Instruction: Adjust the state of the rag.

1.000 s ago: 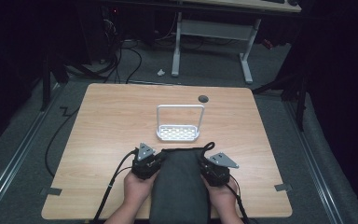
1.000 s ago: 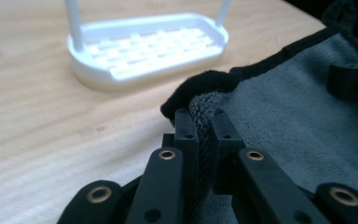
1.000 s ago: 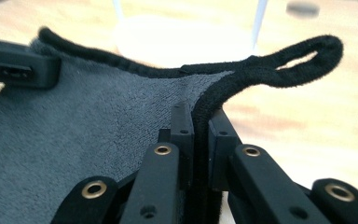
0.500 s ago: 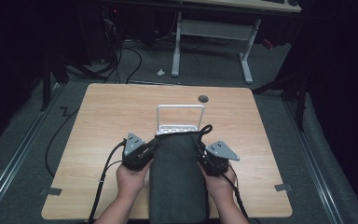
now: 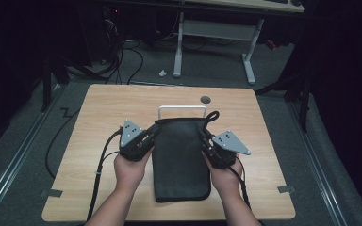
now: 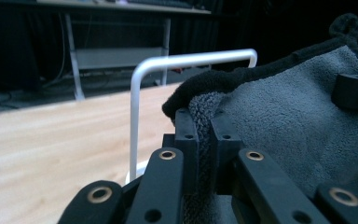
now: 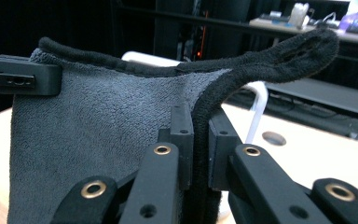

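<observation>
Left tongs [image 5: 152,136] sit centre-left of the high view, clamped tight on the left top corner of the dark grey towel [image 5: 181,160]. In the left gripper view the tongs [image 6: 203,122] pinch the towel's [image 6: 289,121] black-bound edge w/ no gap showing. Right tongs [image 5: 203,141] sit centre-right, likewise clamped on the right top corner; in the right gripper view the tongs [image 7: 200,122] squeeze the towel [image 7: 98,135] just below its hanging loop [image 7: 303,53].

Count: 2 tongs, 2 hands, 1 towel, 1 loop, 1 white rack, 1 surface. Left hand [image 5: 131,169] and right hand [image 5: 225,176] enter from the bottom of the frame.

Towel hangs folded lengthwise btw the tongs, mid-frame, lower end draped toward the near edge of the wooden surface [image 5: 99,122]. White wire rack [image 5: 182,108] stands right behind the towel's top edge; its bar pokes out above the towel.

Vs. 1 s ago: both tongs have come up and the towel's top edge w/ them. Rack's perforated base was in plain sight then, now the towel covers it, bar alone shows. Grip unchanged on both sides.
</observation>
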{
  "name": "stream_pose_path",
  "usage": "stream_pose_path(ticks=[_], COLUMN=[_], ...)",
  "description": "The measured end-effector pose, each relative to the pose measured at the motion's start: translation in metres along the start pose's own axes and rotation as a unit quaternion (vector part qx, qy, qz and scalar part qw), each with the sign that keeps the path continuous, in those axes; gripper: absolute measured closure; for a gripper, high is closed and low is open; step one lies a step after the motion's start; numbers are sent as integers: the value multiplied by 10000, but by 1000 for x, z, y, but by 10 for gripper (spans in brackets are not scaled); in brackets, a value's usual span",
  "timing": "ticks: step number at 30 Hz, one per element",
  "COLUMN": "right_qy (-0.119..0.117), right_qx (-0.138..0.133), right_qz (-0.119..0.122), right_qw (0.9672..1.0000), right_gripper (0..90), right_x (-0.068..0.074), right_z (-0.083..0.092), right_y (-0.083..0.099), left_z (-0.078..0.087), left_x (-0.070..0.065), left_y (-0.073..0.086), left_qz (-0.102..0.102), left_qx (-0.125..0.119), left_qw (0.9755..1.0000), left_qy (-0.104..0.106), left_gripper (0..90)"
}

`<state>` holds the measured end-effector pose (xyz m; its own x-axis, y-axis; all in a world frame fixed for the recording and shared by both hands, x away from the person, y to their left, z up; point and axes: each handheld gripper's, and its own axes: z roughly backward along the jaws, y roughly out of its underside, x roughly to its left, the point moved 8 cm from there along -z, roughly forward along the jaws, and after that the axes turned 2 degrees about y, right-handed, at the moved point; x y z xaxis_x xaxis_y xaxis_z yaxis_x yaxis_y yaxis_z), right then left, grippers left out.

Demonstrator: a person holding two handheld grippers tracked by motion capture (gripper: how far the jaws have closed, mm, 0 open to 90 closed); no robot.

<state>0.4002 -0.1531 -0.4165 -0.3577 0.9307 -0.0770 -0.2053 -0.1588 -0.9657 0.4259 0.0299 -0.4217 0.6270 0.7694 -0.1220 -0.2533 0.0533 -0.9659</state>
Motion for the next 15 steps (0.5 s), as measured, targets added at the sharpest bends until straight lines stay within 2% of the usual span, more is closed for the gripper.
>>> stream_pose_path(ticks=[15], right_qy=[123], right_qx=[-504], right_qz=[143], right_qw=[9985], right_gripper=[844], right_x=[-8], right_z=[3], right_y=[-57], left_z=[2], left_x=[2], left_y=[-58], left_qz=[-256], left_qx=[-511], left_qw=[9982], left_qy=[-174], left_gripper=[843])
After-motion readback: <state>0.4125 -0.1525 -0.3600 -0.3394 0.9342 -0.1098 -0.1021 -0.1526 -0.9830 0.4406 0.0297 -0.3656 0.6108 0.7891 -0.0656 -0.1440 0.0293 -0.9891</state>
